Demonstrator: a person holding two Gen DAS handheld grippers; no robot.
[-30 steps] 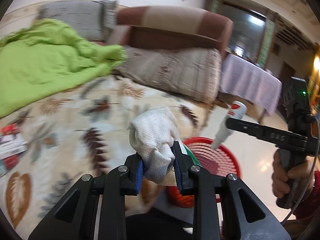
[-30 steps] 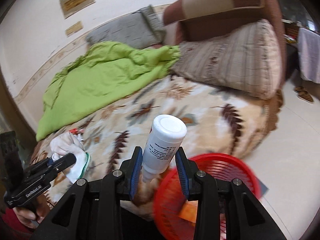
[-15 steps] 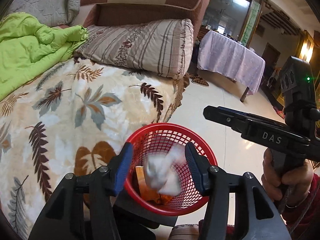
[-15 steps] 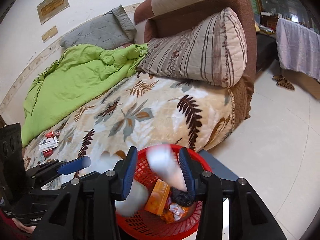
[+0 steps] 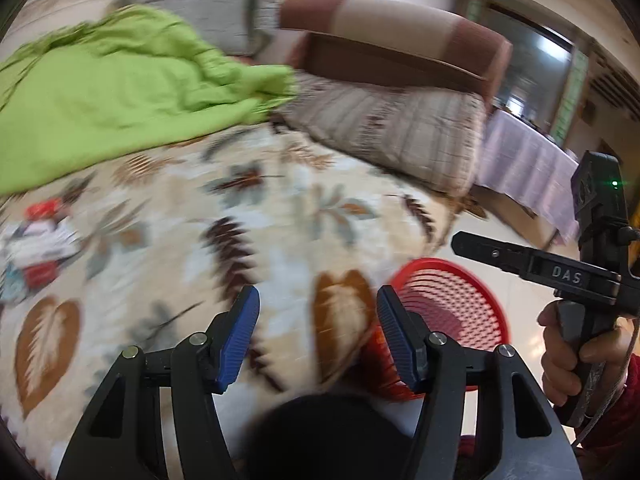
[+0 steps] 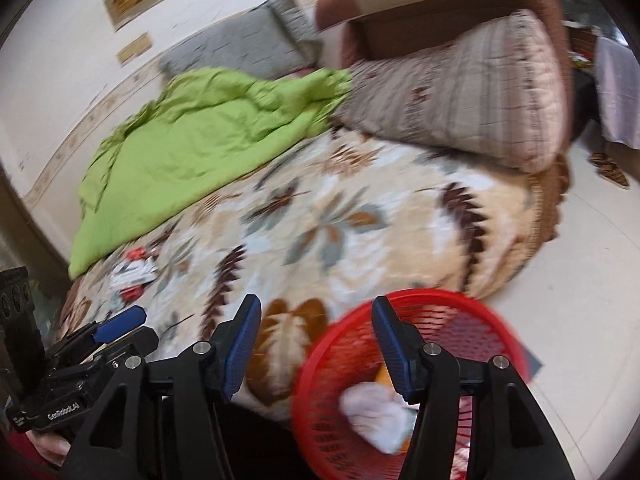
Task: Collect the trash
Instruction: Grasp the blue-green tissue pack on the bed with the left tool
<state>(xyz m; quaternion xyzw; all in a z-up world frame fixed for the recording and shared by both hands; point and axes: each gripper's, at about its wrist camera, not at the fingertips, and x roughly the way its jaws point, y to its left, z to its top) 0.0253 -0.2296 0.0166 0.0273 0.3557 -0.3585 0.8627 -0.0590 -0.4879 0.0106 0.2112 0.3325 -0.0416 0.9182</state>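
Both claws are standing apart and empty, their jaws having just been opening: left claw, right claw. The red basket is sitting on the floor at the bed's near edge, white wad inside. Remaining wrappers are lying far left on the bed, toward the green quilt. My left claw is looking nearer.

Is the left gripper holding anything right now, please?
No, the left gripper stands open with only the leaf-print blanket showing between its blue pads.
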